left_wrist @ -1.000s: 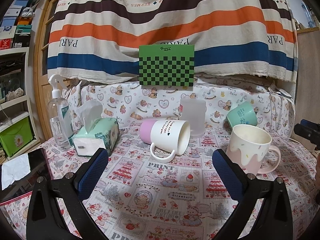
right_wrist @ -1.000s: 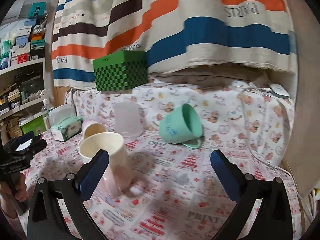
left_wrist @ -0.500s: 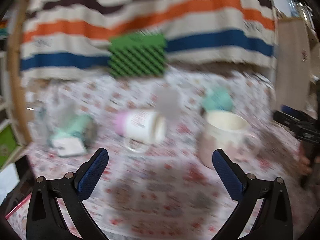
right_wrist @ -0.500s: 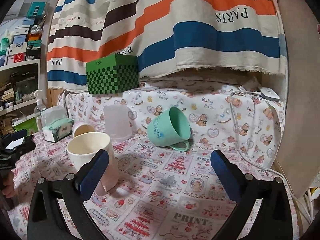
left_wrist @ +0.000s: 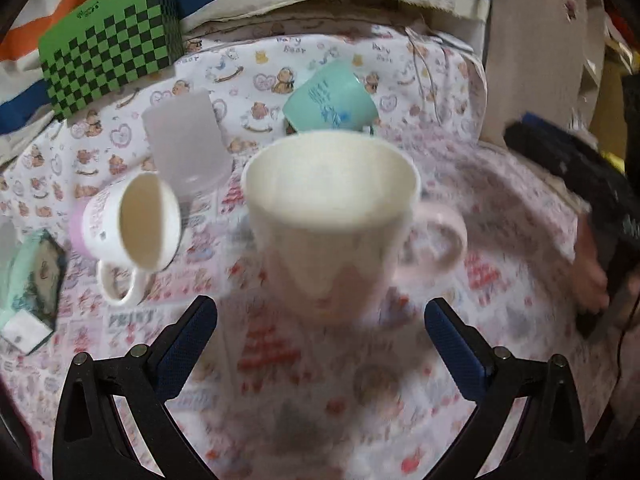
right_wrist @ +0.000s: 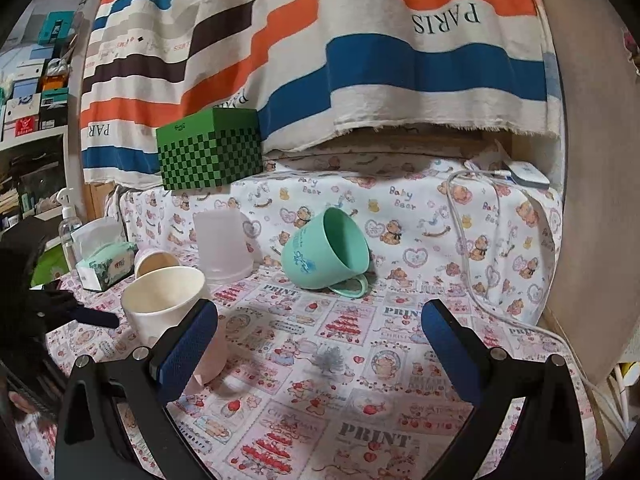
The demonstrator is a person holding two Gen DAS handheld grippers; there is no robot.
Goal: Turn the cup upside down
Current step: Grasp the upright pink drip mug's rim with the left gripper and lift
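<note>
A cream and pink mug stands upright on the patterned tablecloth, handle to the right, straight ahead of my left gripper, which is open and empty just short of it. The same mug shows at the left of the right wrist view, partly behind my left finger pad. My right gripper is open and empty above the cloth. The left gripper's tip shows beside the mug in the right wrist view.
A white and pink mug lies on its side at left. A frosted cup stands upside down behind. A teal mug lies tilted at the back. A green checkered box, tissue pack and white cable are around.
My left gripper has moved forward and right, tilting down, until the cream and pink mug fills the space ahead of its fingers. The right gripper has barely moved.
</note>
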